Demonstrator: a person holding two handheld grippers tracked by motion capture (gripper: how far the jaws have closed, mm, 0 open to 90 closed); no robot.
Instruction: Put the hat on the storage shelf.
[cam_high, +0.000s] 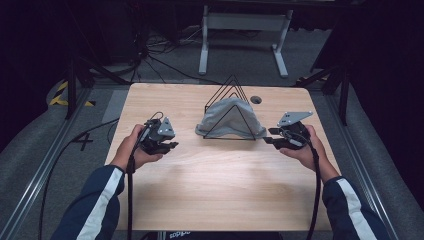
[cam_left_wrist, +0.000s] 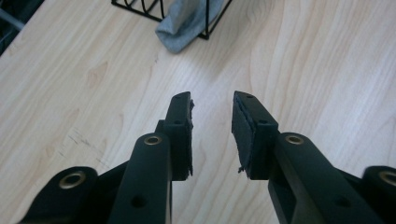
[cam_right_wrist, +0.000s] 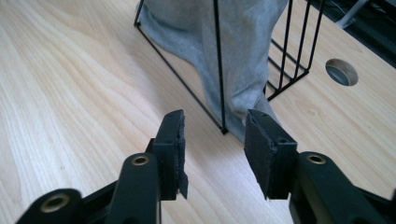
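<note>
A black wire rack made of triangular frames stands at the middle of the wooden table. A grey cloth is draped over the rack between its frames, its ends spilling onto the table on both sides. My left gripper is held to the left of the rack, open and holding nothing; one cloth end lies ahead of it. My right gripper sits close to the rack's right corner, open, with the cloth and a rack corner just beyond its jaws.
A round cable hole is set in the table behind the rack. A white stand and cables lie on the floor beyond the table. Metal rails run along both sides.
</note>
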